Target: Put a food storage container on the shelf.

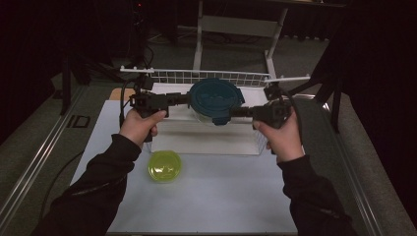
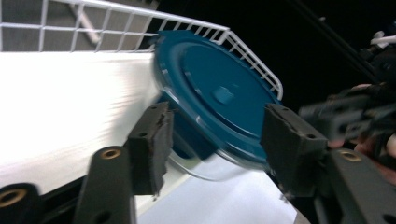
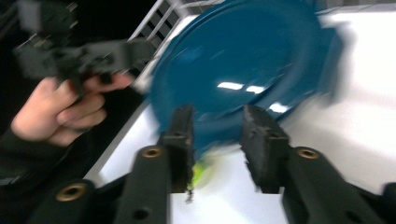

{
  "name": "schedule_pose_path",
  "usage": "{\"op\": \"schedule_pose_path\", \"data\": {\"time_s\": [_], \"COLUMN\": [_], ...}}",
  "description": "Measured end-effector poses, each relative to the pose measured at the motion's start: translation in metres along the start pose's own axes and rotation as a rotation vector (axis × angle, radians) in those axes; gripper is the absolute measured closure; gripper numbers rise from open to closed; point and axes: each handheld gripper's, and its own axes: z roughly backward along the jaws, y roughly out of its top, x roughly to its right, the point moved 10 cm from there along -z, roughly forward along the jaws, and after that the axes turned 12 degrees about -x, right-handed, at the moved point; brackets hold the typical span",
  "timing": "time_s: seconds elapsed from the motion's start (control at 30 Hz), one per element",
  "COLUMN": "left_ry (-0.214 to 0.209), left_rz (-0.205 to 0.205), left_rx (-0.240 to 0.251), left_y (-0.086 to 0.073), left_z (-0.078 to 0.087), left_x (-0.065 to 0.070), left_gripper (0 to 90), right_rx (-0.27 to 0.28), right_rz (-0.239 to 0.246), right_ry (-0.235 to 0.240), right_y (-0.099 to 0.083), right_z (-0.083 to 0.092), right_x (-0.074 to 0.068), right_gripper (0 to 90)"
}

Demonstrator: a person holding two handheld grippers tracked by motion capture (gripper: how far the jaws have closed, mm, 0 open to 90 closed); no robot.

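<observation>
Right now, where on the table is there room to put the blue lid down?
The white mat is bare right of the yellow-green bowl, in front of the wire basket. It is crowded around the blue lid, where the left hand-held gripper and right hand-held gripper meet.

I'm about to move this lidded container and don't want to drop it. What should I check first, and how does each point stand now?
1. Left gripper around the blue lid: jaws straddle its rim with gaps showing, not closed; not ok.
2. Right gripper gripping the lid: image blurred; cannot tell.
3. Lid seated on the clear container: tilted and blurred; cannot tell.
4. Wire basket wall right behind the lid: close; not ok.
5. Yellow-green lid away from both grippers: ok.
</observation>
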Motion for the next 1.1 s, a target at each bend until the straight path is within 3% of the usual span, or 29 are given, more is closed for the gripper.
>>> {"op": "schedule_pose_path", "data": {"time_s": [0.03,0.07,0.13,0.17,0.23,0.27,0.33,0.4,0.43,0.47,0.5,0.53,0.57,0.67,0.7,0.87,1.1], "left_ry": [-0.011,-0.048,-0.067,-0.08,-0.102,-0.09,-0.048,-0.036,0.003,0.003,0.026,0.026,0.062,0.074,0.095,0.113,0.113], "left_rz": [-0.045,-0.079,-0.098,-0.129,-0.146,-0.156,-0.168,-0.177,-0.211,-0.211,-0.236,-0.236,-0.258,-0.277,-0.301,-0.342,-0.375], "left_rx": [0.032,0.044,0.054,0.08,0.088,0.088,0.093,0.093,0.086,0.086,0.103,0.103,0.121,0.14,0.148,0.129,0.121], "left_y": [-0.007,-0.012,-0.017,-0.025,-0.034,-0.039,-0.048,-0.053,-0.063,-0.063,-0.072,-0.072,-0.082,-0.092,-0.102,-0.12,-0.132], "left_z": [0.005,0.007,0.01,0.014,0.017,0.017,0.017,0.016,0.014,0.014,0.014,0.014,0.013,0.012,0.011,0.008,0.008], "left_x": [0.008,0.013,0.017,0.023,0.027,0.027,0.026,0.025,0.024,0.024,0.023,0.023,0.022,0.023,0.024,0.028,0.035], "left_gripper": [40.3,37.8,32.5,32.5,32.5,31.8,20.2,9.7,5.1,1.1,0.6,0.5,0.5,0.6,0.6,0.6,0.6], "right_rx": [0.003,0.002,-0.009,-0.012,-0.016,-0.017,-0.014,-0.004,0.001,0.003,0.005,0.008,0.011,0.014,0.015,0.016,0.011], "right_rz": [0.013,0.023,0.038,0.048,0.043,0.04,0.026,0.022,0.016,0.012,0.009,0.015,0.018,0.012,0.008,-0.002,-0.003], "right_ry": [0.005,0.016,0.013,-0.004,-0.002,-0.004,0.003,-0.005,-0.008,-0.004,0.002,-0.008,-0.016,-0.013,-0.009,-0.008,-0.016], "right_y": [-0.007,-0.013,-0.019,-0.028,-0.033,-0.034,-0.034,-0.032,-0.03,-0.029,-0.028,-0.027,-0.026,-0.024,-0.021,-0.015,-0.006], "right_z": [-0.003,-0.006,-0.01,-0.018,-0.026,-0.029,-0.035,-0.037,-0.038,-0.038,-0.039,-0.039,-0.039,-0.04,-0.042,-0.045,-0.05], "right_x": [-0.005,-0.009,-0.012,-0.013,-0.013,-0.012,-0.009,-0.007,-0.005,-0.004,-0.004,-0.004,-0.004,-0.003,-0.002,0.0,0.001], "right_gripper": [75.3,78.2,82.8,89.7,89.9,89.9,89.9,89.9,89.9,90.0,90.0,90.0,90.0,90.0,90.0,89.9,90.0]}}
